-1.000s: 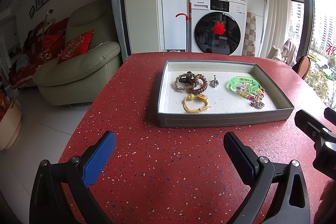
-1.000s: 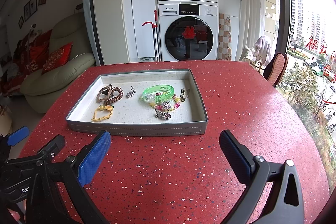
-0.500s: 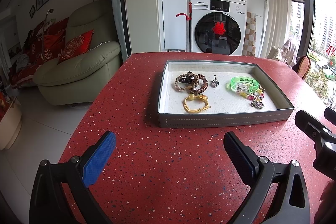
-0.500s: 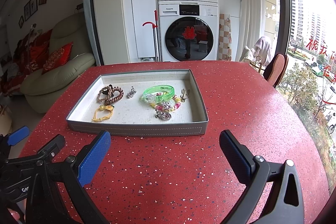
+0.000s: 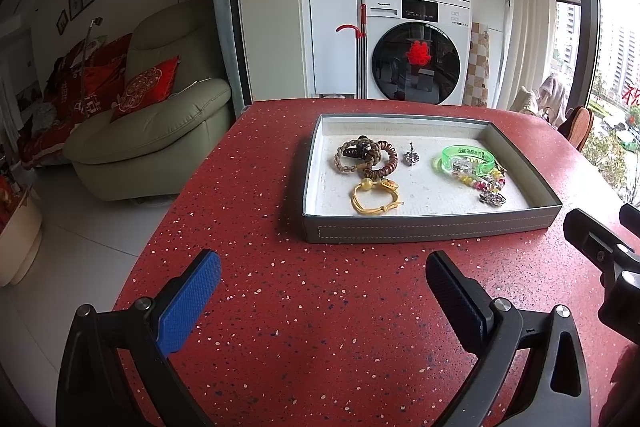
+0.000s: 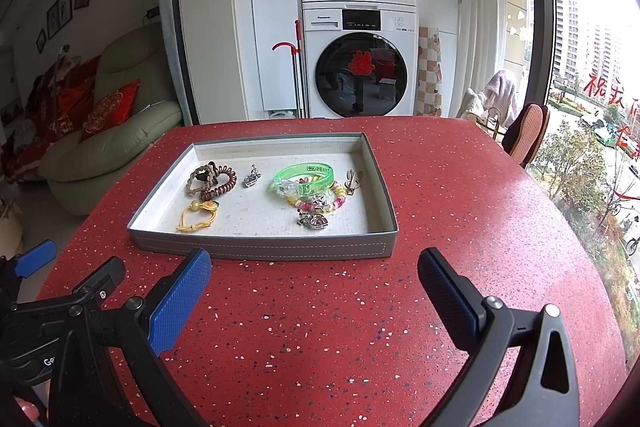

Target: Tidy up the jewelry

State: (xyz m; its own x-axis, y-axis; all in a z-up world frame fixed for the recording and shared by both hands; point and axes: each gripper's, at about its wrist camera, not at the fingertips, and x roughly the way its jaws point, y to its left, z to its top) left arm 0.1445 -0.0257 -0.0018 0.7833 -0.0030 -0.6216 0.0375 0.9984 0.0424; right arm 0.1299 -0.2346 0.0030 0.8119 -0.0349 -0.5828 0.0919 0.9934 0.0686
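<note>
A shallow grey tray (image 5: 432, 227) (image 6: 260, 249) sits on the red speckled table and holds the jewelry. Inside lie brown coiled hair ties (image 5: 366, 159) (image 6: 212, 181), a yellow cord bracelet (image 5: 374, 199) (image 6: 198, 215), a small silver charm (image 5: 411, 158) (image 6: 252, 175), a green bangle (image 5: 468, 161) (image 6: 306, 177), a beaded bracelet with charms (image 5: 490, 189) (image 6: 316, 207) and a metal clip (image 6: 354, 181). My left gripper (image 5: 320, 285) is open in front of the tray's left near corner. My right gripper (image 6: 314, 281) is open before the tray's near wall. Nothing is between either pair of fingers.
The red table (image 5: 320, 327) (image 6: 460, 187) has bare surface around the tray. A green armchair (image 5: 160, 131) stands off its left edge, stacked washing machines (image 6: 356, 27) behind it, and a chair (image 6: 526, 135) by the window at the right.
</note>
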